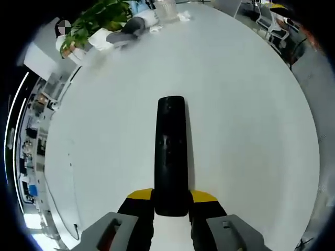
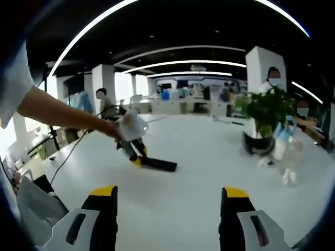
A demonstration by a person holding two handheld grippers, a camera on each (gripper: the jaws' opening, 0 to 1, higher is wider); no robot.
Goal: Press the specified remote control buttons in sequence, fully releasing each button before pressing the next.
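A long black remote control (image 1: 170, 151) lies lengthwise between the yellow-tipped jaws of my left gripper (image 1: 171, 200), which is shut on its near end, above a white table (image 1: 251, 104). In the right gripper view the same remote (image 2: 157, 164) sticks out of the left gripper (image 2: 137, 155), held by a person's outstretched arm (image 2: 57, 114) over the table. My right gripper (image 2: 168, 198) stands open at the bottom of its view, its jaws wide apart with nothing between them, well short of the remote.
A potted green plant (image 2: 266, 117) and a clear plastic bottle (image 2: 287, 151) stand at the table's right side. The plant (image 1: 94, 23) and white clutter (image 1: 167, 13) sit at the far edge. Office chairs (image 1: 275, 23) stand beyond. People stand in the background.
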